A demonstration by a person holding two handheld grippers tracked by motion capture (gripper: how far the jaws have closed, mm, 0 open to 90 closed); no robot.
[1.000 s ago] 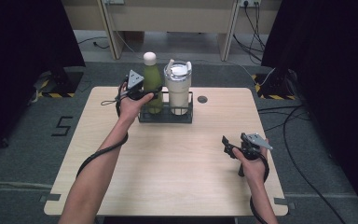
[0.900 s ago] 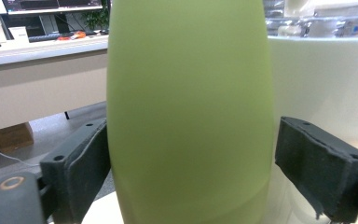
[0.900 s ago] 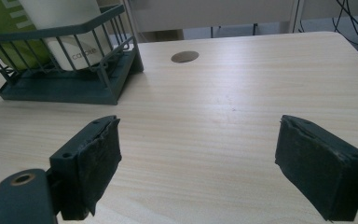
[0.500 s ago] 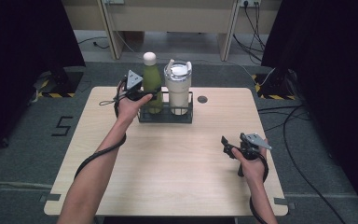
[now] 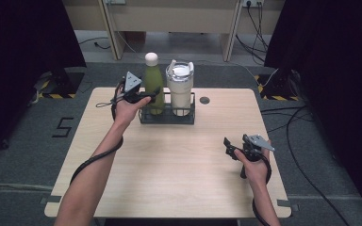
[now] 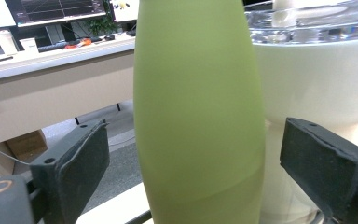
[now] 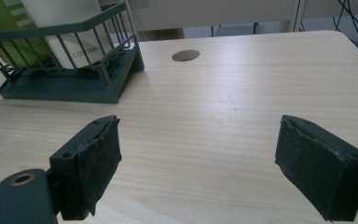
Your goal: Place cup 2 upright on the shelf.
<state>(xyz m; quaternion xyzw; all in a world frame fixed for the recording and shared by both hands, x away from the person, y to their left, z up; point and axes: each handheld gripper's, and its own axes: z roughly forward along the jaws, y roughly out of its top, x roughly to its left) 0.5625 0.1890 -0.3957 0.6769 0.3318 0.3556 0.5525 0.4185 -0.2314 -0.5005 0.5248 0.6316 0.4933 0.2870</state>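
releasing the matte green metal bottle (image 6: 198,116) into the dark wire rack (image 5: 167,116), left tool (image 5: 152,95) jaws just opened around it, withdrawal left.

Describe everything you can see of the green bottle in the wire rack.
The green bottle is tall, smooth and matte pale green, perhaps coated metal, tapering to a narrow neck under a rounded cream cap. It stands upright in the left end of the dark wire rack on the table, close beside the white tumbler; whether they touch is unclear. The left tool straddles its body. Its jaws have just been opening, and both pads stand clear of it.
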